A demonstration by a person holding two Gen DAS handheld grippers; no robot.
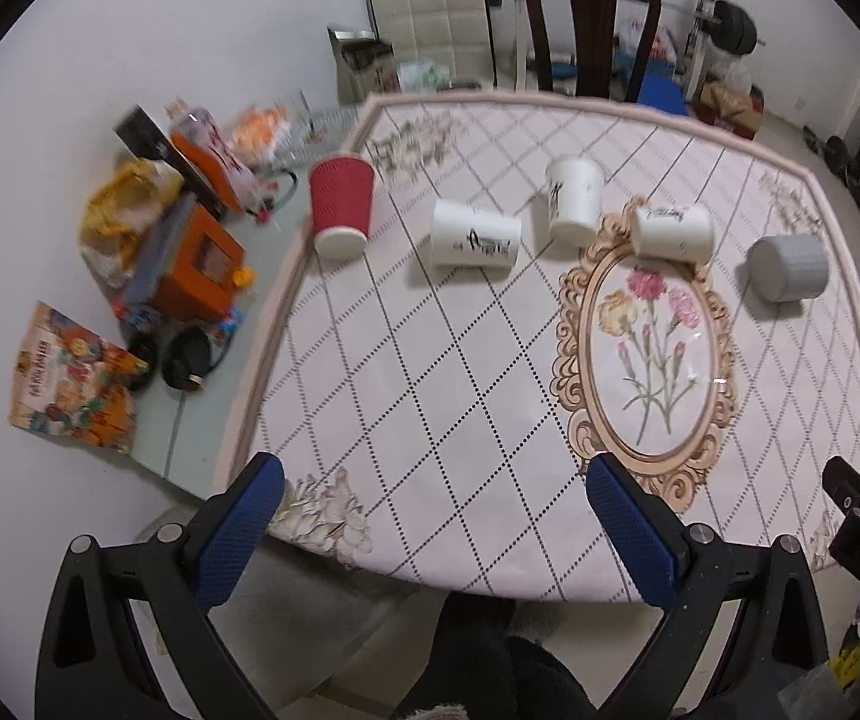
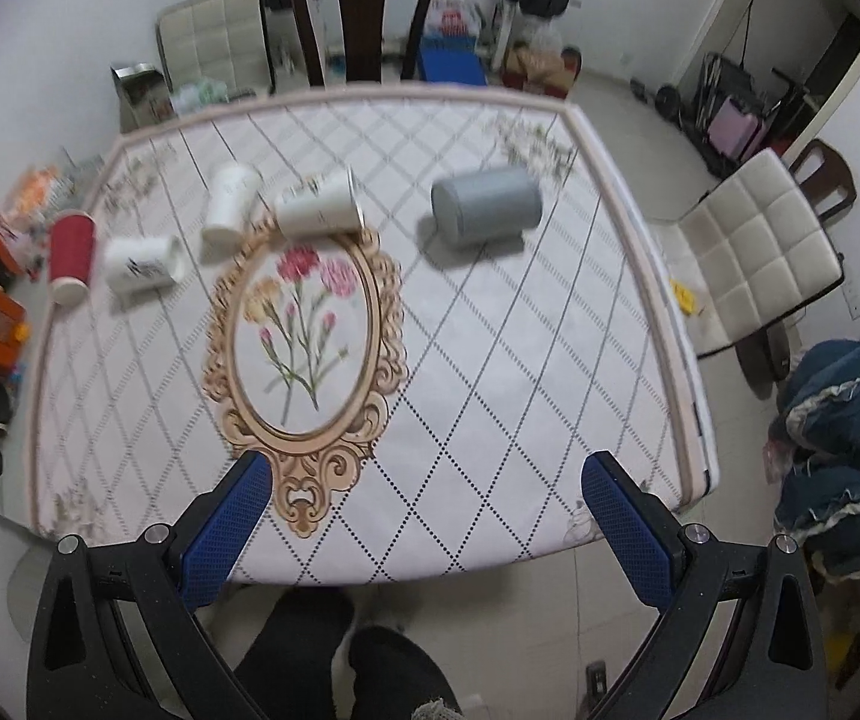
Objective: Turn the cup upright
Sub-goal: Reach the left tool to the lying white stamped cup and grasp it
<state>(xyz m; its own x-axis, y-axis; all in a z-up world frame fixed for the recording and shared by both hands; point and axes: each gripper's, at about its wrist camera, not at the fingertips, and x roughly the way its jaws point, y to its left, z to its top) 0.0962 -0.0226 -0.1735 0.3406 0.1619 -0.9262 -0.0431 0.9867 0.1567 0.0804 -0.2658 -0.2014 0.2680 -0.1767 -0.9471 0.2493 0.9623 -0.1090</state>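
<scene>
Red ribbed paper marks the leftmost of five cups on the patterned table (image 1: 430,372): in the left wrist view the red cup (image 1: 341,206) lies on its side at the table's left edge, then three white cups (image 1: 475,234) (image 1: 574,198) (image 1: 673,230) and a grey cup (image 1: 788,267) toward the right, all tipped over and well apart from the left gripper (image 1: 436,531), whose blue pads (image 1: 237,534) are spread wide with nothing between them, hovering over the near edge. In the right wrist view the same row runs across the far half of the table, the grey cup (image 2: 487,204) being the one most nearly ahead, and the right gripper (image 2: 430,525) is likewise wide apart and empty, above the near edge. No cup stands upright, so the work looks to be at its start, in the approach. The next move would call for choosing one cup, reaching across, and closing the pads on its wall so that it can be turned onto its base.
</scene>
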